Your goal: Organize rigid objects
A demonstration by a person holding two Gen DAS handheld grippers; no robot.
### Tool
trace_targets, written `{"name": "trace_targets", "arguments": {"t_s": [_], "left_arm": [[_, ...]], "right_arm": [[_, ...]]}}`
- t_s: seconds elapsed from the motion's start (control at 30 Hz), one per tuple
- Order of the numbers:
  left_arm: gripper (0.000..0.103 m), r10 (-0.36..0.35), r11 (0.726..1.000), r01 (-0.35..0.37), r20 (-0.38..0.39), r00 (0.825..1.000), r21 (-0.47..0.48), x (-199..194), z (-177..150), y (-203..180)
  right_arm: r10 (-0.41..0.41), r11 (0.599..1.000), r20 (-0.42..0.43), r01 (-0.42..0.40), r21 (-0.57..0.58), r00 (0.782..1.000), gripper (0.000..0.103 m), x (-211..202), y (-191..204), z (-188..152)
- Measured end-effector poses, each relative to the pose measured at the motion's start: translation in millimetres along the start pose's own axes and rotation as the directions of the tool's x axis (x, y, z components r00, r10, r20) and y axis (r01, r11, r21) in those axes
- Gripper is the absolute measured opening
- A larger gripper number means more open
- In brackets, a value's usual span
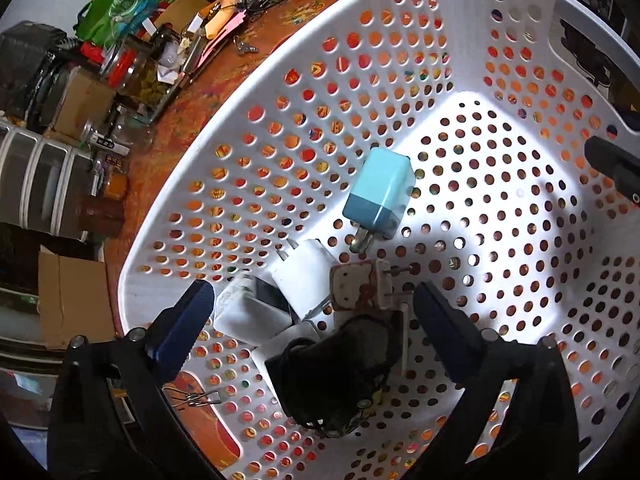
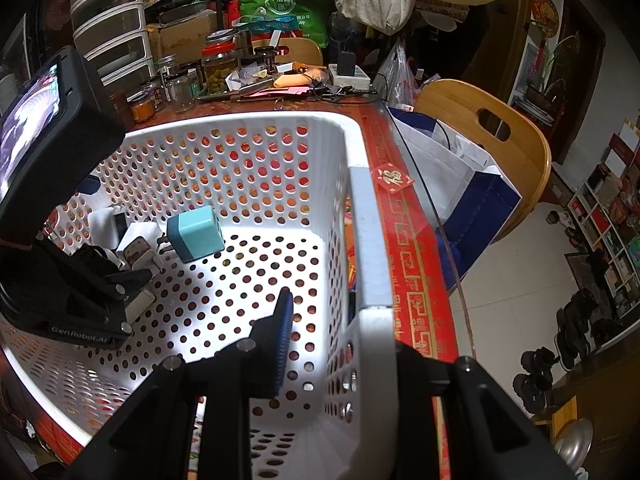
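The left gripper (image 1: 314, 308) hangs inside the white basket (image 1: 224, 128) with its jaws spread wide and nothing between the pads; its blue fingers (image 1: 188, 320) flank a heap of chargers without touching them. In the left wrist view that heap fills the lower middle: a white adapter (image 1: 250, 312) at the left, a white plug (image 1: 304, 276) beside it, a cartoon-faced charger (image 1: 358, 282) to the right, and a black charger (image 1: 332, 380) with its cord wrapped round it nearest the camera. The teal charger (image 1: 380, 196) lies apart at frame centre, prongs toward the heap. A binder clip (image 1: 196, 396) lies outside the basket at lower left. The right wrist view shows what the left cannot: the left gripper's body with its lit screen (image 2: 28, 120) at the far left, the teal charger (image 2: 196, 234) left of centre, and the right gripper (image 2: 344, 332) straddling the basket's near right wall (image 2: 370, 240), one blue finger (image 2: 282, 344) inside; the other finger is hidden behind the wall, so I cannot tell whether it grips. The basket floor (image 2: 256, 272) right of the chargers lies bare. Further right run the table's red edge (image 2: 404, 224) and a wooden chair (image 2: 504, 132).
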State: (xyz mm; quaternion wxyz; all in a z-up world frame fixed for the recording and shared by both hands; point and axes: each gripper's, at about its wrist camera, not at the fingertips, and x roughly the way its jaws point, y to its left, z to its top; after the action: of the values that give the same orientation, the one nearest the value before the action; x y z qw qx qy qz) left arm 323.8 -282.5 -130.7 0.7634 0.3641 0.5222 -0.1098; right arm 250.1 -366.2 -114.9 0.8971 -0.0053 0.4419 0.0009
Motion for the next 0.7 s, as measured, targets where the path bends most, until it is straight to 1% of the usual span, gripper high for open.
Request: {"name": "trace_targets", "arguments": {"t_s": [0.03, 0.1, 0.17, 0.23, 0.3, 0.33, 0.37, 0.4, 0.43, 0.47, 0.5, 0.57, 0.63, 0.67, 0.7], "left_arm": [[0.103, 0.005, 1.000, -0.005, 0.009, 1.000, 0.002, -2, 0, 0], [0.103, 0.013, 1.000, -0.013, 0.032, 0.999, -0.003, -9, -2, -3], [0.103, 0.022, 1.000, -0.021, 0.078, 0.997, -0.019, -20, -6, -1], [0.103, 0.043, 0.998, -0.036, 0.140, 0.989, -0.046, -38, -13, 1], [0.103, 0.054, 0.996, -0.039, 0.197, 0.979, -0.081, -56, -22, 7], [0.103, 0.053, 0.994, -0.029, 0.237, 0.970, -0.103, -68, -30, 13], [0.103, 0.047, 0.992, -0.013, 0.280, 0.959, -0.124, -82, -40, 19], [0.103, 0.047, 0.988, 0.006, 0.336, 0.941, -0.155, -101, -56, 27], [0.103, 0.051, 0.985, 0.014, 0.368, 0.928, -0.173, -112, -68, 31], [0.103, 0.056, 0.980, 0.030, 0.418, 0.907, -0.196, -128, -87, 37], [0.103, 0.059, 0.978, 0.037, 0.443, 0.894, -0.205, -137, -100, 40], [0.103, 0.090, 0.967, 0.050, 0.519, 0.850, -0.250, -163, -148, 48], [0.103, 0.123, 0.956, 0.055, 0.563, 0.817, -0.289, -179, -192, 52], [0.103, 0.136, 0.950, 0.056, 0.570, 0.811, -0.306, -181, -206, 53], [0.103, 0.146, 0.942, 0.066, 0.578, 0.803, -0.330, -186, -229, 53]], "right_arm": [[0.000, 1.000, -0.002, 0.000, 0.002, 1.000, 0.026, 0, 0, 0], [0.002, 1.000, -0.009, -0.002, 0.003, 1.000, 0.026, 1, -1, 1], [0.004, 1.000, -0.027, -0.003, 0.010, 1.000, 0.030, 0, -1, 1], [-0.003, 1.000, -0.017, 0.003, 0.015, 1.000, 0.032, -8, -1, -1], [-0.027, 0.999, 0.015, 0.027, 0.032, 1.000, 0.042, -26, -1, -3], [-0.036, 0.999, 0.033, 0.035, 0.037, 0.999, 0.054, -35, -1, -5], [-0.046, 0.998, 0.062, 0.043, 0.042, 0.997, 0.066, -49, 1, -9], [-0.049, 0.998, 0.079, 0.045, 0.046, 0.996, 0.070, -57, 2, -11], [-0.052, 0.997, 0.113, 0.046, 0.055, 0.992, 0.077, -74, 6, -16], [-0.056, 0.997, 0.138, 0.047, 0.062, 0.989, 0.081, -87, 10, -20], [-0.063, 0.996, 0.164, 0.052, 0.067, 0.984, 0.083, -101, 16, -26], [-0.070, 0.997, 0.237, 0.057, 0.061, 0.969, 0.095, -128, 31, -40], [-0.071, 0.997, 0.308, 0.057, 0.055, 0.949, 0.098, -155, 49, -59], [-0.076, 0.996, 0.328, 0.061, 0.058, 0.942, 0.098, -163, 55, -64], [-0.082, 0.996, 0.361, 0.063, 0.065, 0.929, 0.098, -175, 65, -73]]}}
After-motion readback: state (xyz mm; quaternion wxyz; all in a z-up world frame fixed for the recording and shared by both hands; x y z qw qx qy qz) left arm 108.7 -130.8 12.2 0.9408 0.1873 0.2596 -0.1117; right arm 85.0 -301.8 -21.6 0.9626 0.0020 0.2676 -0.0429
